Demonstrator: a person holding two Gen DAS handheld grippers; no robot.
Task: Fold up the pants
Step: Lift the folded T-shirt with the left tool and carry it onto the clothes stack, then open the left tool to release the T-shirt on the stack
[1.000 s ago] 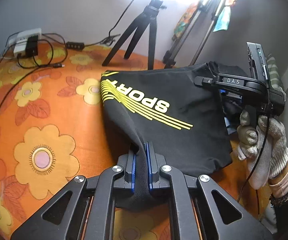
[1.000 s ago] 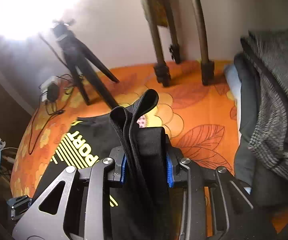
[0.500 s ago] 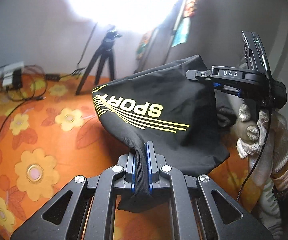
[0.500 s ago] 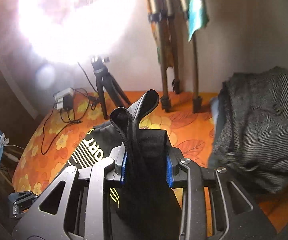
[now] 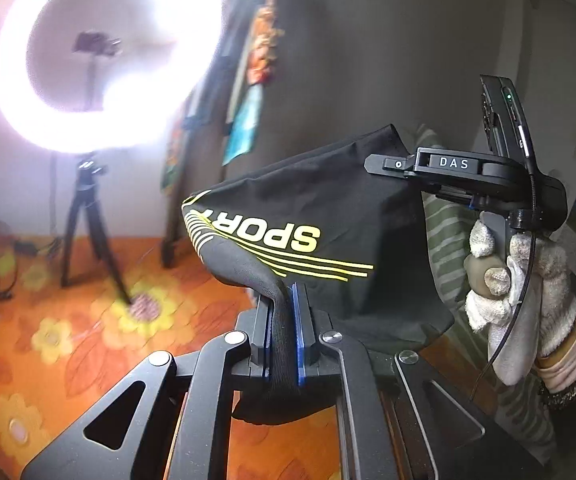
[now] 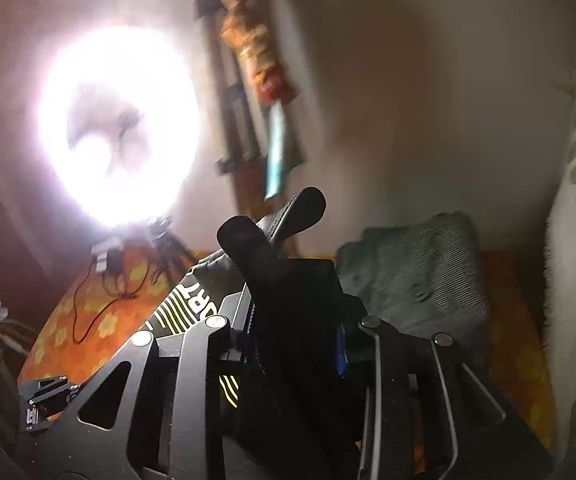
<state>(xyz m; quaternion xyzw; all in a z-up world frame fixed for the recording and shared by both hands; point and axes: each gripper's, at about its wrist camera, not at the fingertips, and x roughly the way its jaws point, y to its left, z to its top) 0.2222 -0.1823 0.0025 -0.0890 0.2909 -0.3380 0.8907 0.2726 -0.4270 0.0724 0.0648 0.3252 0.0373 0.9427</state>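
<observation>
Both tongs clenched on the pants [image 5: 328,216]. My left gripper [image 5: 283,328] pinches a fabric edge; my right gripper [image 6: 294,320] clamps a thick bunch, folds sticking up past the jaws. Pants hang lifted above the orange floral cloth [image 5: 47,320], in front of the ring light [image 5: 99,52]. Yellow lettering faces the left camera. Grey garment [image 6: 412,272] lies right of the pants.

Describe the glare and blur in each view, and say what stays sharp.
Left wrist view: the ring light blows out white, the floral cloth smears with motion blur, but the black pants and their yellow print stay sharp. Right wrist view: the same light floods the frame; the wall hangings streak; the pants are near-black silhouette.
</observation>
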